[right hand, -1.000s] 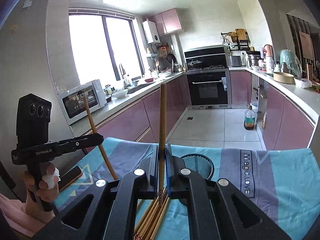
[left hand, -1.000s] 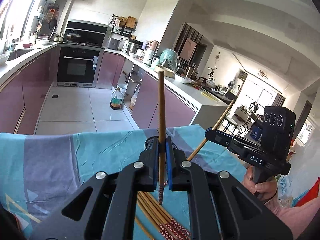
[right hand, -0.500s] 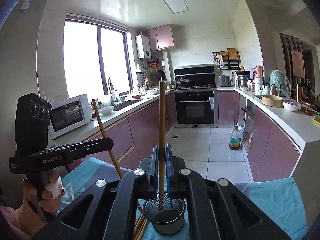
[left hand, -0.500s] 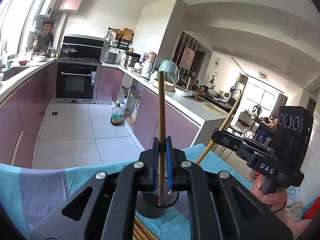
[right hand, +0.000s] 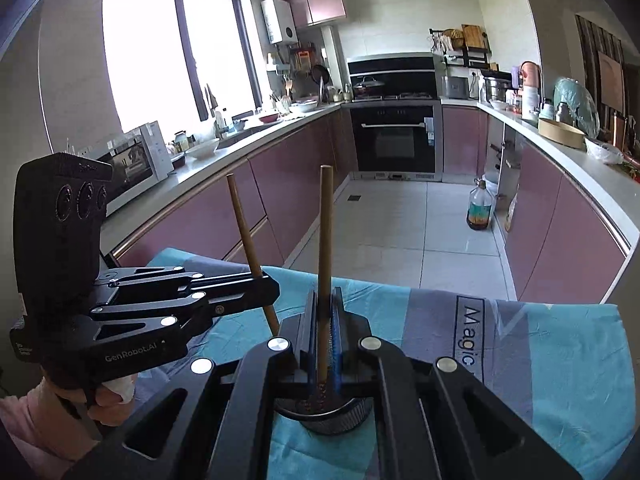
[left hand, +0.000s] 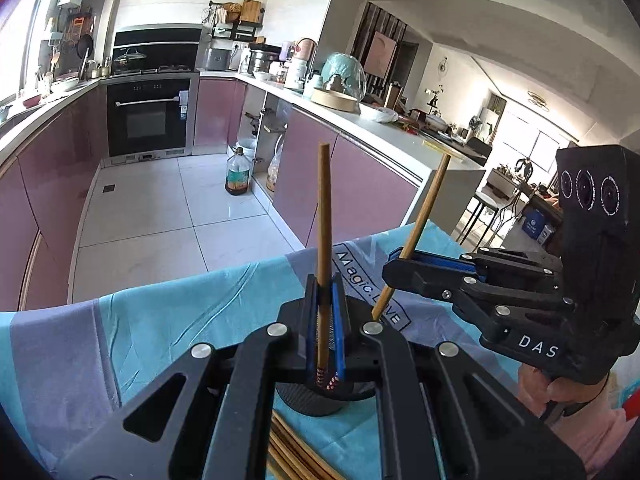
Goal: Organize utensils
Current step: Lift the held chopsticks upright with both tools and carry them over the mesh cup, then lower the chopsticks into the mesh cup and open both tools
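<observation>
My left gripper (left hand: pixel 325 320) is shut on a brown chopstick (left hand: pixel 323 232) that stands upright between its blue pads. The chopstick's patterned lower tip hangs in the mouth of a black mesh holder (left hand: pixel 316 402). My right gripper (right hand: pixel 325 332) is shut on a second upright chopstick (right hand: pixel 325 248), its tip over the same holder (right hand: pixel 334 418). In the left wrist view the right gripper (left hand: pixel 394 268) reaches in from the right with its chopstick (left hand: pixel 424 216) tilted. The right wrist view has the left gripper (right hand: pixel 268 286) coming in from the left.
Several loose chopsticks (left hand: pixel 296 456) lie on the teal and grey cloth (left hand: pixel 168 320) just in front of the holder. The cloth's far edge (right hand: pixel 440 292) drops to the kitchen floor, where an oil bottle (right hand: pixel 478 210) stands. A hand (left hand: pixel 560 384) holds the right gripper's handle.
Both grippers have carried their chopsticks from above the loose pile over to the mesh holder and come lower. The chopstick tips now sit at the holder's mouth.
</observation>
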A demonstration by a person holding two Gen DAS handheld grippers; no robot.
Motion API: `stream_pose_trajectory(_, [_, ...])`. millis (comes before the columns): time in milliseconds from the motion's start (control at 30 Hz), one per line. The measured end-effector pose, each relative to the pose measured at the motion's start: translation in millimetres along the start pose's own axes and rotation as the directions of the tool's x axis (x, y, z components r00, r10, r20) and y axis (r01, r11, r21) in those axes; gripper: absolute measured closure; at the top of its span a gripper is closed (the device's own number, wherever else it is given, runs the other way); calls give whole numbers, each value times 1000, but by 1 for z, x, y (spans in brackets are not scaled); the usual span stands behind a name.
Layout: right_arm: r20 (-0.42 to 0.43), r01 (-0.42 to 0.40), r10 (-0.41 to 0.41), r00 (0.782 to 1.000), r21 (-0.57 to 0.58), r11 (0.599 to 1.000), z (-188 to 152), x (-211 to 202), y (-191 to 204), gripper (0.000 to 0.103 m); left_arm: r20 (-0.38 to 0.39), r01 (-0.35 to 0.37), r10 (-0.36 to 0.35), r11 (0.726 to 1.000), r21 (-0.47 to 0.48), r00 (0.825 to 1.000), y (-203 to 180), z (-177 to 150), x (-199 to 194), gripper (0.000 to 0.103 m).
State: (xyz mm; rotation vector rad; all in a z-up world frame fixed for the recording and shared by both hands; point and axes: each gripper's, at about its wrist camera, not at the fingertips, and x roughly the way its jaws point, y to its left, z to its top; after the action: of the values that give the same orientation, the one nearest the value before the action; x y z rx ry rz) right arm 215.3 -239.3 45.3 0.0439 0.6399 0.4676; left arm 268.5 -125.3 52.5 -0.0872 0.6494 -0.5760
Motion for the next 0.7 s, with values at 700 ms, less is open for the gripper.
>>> stream_pose_trajectory(700, [31,41,-43,999,68,997,3,6,-8,64,23,-96,97,994,-61,995,44,-14,15,63])
